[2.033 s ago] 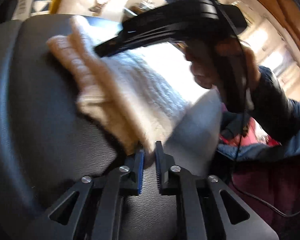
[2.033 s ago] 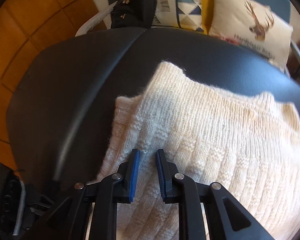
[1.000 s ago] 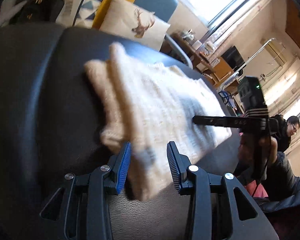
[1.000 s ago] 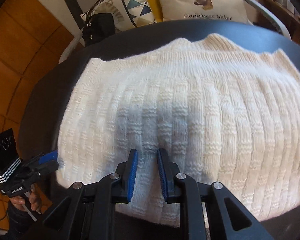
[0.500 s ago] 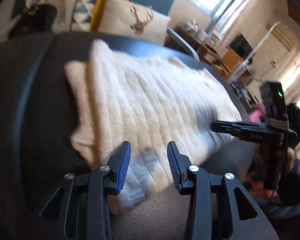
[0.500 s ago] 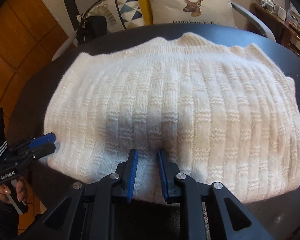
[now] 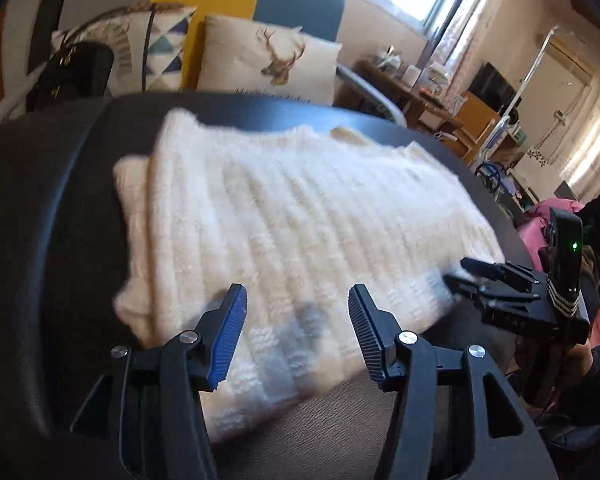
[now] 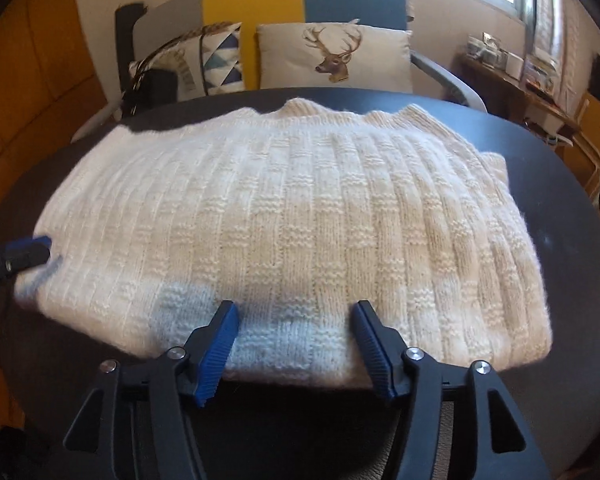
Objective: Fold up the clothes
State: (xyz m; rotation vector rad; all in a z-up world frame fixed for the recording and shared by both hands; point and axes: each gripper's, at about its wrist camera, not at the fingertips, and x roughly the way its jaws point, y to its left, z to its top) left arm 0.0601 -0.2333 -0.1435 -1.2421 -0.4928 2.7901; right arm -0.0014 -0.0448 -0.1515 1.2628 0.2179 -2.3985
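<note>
Nearest us, our right gripper (image 8: 294, 344) is opening, its blue pads spread either side of the near edge of the cream knitted sweater (image 8: 300, 216) and, as far as we can tell, off the wool. Our left gripper (image 7: 296, 328) is likewise opening over the sweater's corner, pinching nothing. The sweater lies folded flat on the dark round table (image 8: 560, 184); beyond it sits a deer cushion (image 8: 336, 56).

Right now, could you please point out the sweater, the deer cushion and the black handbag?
sweater (image 8: 300, 216): right wrist view, middle of knit.
deer cushion (image 8: 334, 56): right wrist view, deer print.
black handbag (image 7: 74, 74): left wrist view, bag's side.
</note>
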